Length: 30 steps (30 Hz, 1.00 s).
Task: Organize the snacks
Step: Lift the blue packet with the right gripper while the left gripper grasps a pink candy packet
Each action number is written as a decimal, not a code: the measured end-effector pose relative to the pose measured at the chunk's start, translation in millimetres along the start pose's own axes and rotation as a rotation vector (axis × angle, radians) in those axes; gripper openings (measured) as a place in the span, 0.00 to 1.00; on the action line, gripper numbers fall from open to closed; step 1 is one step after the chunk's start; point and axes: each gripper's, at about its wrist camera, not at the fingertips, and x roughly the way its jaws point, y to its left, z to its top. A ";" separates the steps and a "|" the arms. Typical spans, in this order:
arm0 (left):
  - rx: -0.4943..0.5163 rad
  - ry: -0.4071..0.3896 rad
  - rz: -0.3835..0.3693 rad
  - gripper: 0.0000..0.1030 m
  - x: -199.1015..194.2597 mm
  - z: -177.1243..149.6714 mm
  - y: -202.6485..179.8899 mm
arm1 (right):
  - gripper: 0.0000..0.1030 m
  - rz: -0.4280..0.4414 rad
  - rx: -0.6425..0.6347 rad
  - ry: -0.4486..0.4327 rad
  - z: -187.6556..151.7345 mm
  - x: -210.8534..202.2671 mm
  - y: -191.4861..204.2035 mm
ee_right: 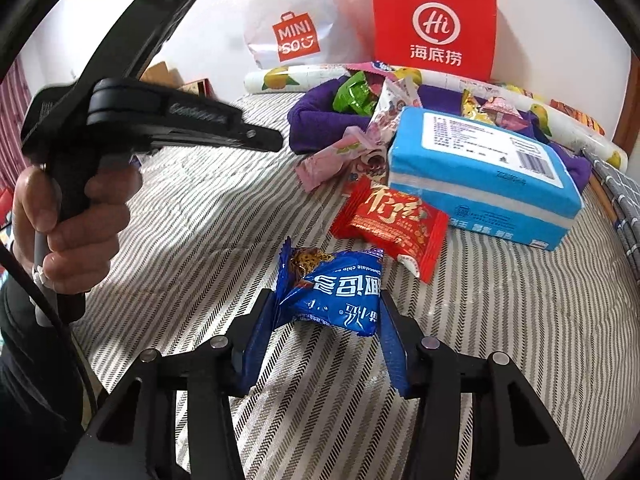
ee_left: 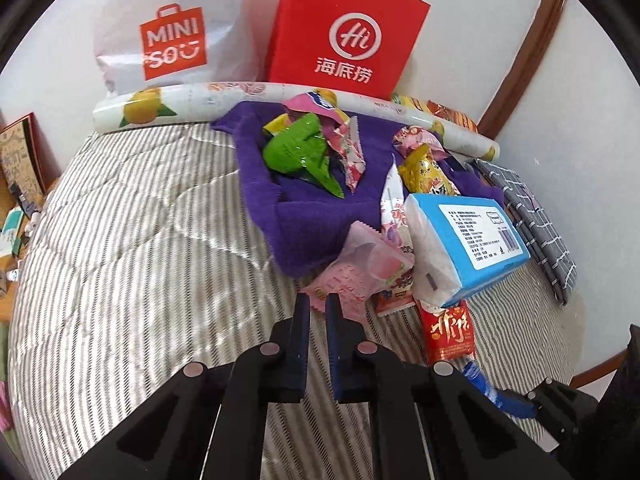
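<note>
Snacks lie scattered on a striped bed quilt [ee_left: 120,240]. My right gripper [ee_right: 326,304] is open, its fingers on either side of a blue cookie packet [ee_right: 332,292] that lies on the quilt. A red snack packet [ee_right: 390,220] lies just beyond it. My left gripper [ee_left: 317,306] has its fingers nearly together and empty, its tips just short of a pink packet [ee_left: 356,268]. A purple cloth basket [ee_left: 280,184] holds a green packet [ee_left: 296,148] and other wrappers. A blue tissue pack [ee_left: 464,240] lies right of the pink packet.
A white MINISO bag [ee_left: 168,36] and a red paper bag [ee_left: 344,28] stand against the wall. A rolled lemon-print sheet [ee_left: 160,108] lies along the bed's back edge. A grey checked cloth [ee_left: 536,220] is at the right. The left hand and its gripper [ee_right: 160,120] fill the right wrist view's left.
</note>
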 end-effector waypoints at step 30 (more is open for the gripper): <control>-0.100 0.066 -0.021 0.32 -12.6 -17.2 9.5 | 0.48 -0.073 0.148 -0.073 -14.1 -46.5 -52.5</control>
